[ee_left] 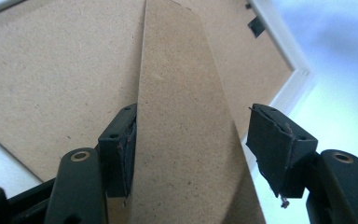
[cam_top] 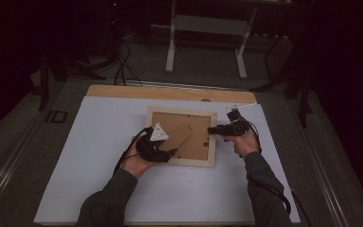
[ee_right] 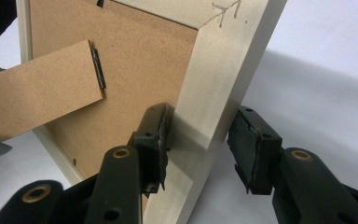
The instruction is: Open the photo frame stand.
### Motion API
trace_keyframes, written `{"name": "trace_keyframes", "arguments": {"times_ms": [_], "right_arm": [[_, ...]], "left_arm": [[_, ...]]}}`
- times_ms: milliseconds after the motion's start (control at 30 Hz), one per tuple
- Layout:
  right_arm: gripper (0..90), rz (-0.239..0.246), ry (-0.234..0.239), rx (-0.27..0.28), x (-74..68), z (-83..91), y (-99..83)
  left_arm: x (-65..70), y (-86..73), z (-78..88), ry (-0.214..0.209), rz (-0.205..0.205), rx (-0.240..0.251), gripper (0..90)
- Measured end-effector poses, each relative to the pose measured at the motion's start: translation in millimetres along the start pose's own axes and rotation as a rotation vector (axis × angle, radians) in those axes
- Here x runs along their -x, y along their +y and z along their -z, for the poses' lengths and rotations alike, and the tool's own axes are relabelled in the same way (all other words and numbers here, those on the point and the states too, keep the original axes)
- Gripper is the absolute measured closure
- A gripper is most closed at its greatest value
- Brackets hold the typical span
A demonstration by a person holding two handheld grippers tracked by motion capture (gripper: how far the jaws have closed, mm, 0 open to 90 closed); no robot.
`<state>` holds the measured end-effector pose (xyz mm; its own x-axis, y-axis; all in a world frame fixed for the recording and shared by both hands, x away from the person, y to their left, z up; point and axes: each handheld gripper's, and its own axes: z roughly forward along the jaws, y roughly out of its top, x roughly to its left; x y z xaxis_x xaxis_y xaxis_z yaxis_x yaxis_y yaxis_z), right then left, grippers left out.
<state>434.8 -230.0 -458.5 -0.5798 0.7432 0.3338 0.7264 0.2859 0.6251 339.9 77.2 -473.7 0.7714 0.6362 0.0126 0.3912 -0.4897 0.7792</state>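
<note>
The picture frame has a pale wooden border, matt, with faint grain and a scratched corner joint at 1 o'clock in the right gripper view. Its back panel is brown fibreboard, dull and finely speckled; the stand flap is the same rough, fibrous board, hinged by a small dark metal strip. The fingers carry matt black rubbery pads with frayed edges on smooth black plastic arms. The surface is white, smooth and matt, edged in wood at 12 o'clock.
</note>
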Motion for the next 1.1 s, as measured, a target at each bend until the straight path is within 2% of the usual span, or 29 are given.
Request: {"name": "trace_keyframes", "arguments": {"times_ms": [133,267,400,700,867,900,1033,1100], "right_arm": [[57.2,0.002,-0.004,-0.002,-0.9,0.2,0.2],[57.2,0.003,-0.005,-0.002,-1.5,0.6,0.1],[57.1,0.009,-0.006,-0.004,-1.9,1.1,0.2],[57.0,0.022,-0.008,-0.005,-3.2,2.4,0.4],[56.9,0.032,-0.009,-0.004,-4.4,3.6,0.3],[56.9,0.032,-0.009,-0.004,-4.4,3.6,0.3],[56.9,0.034,-0.011,-0.003,-4.7,4.0,0.0],[56.9,0.034,-0.012,-0.001,-5.1,4.2,-0.2]], "left_arm": [[-8.5,1.8,1.5,-0.065,0.077,0.008,38.0],[-23.3,2.1,3.7,-0.175,0.214,0.031,39.1],[-33.8,1.3,5.3,-0.25,0.3,0.03,40.8],[-39.7,-0.4,0.8,-0.27,0.318,-0.042,46.7],[-41.9,-1.3,-3.3,-0.31,0.337,-0.073,51.4],[-41.9,-1.3,-3.3,-0.31,0.337,-0.073,52.1],[-39.3,0.3,-6.8,-0.309,0.307,-0.122,53.4],[-38.6,0.6,-7.4,-0.31,0.306,-0.128,53.8]]}}
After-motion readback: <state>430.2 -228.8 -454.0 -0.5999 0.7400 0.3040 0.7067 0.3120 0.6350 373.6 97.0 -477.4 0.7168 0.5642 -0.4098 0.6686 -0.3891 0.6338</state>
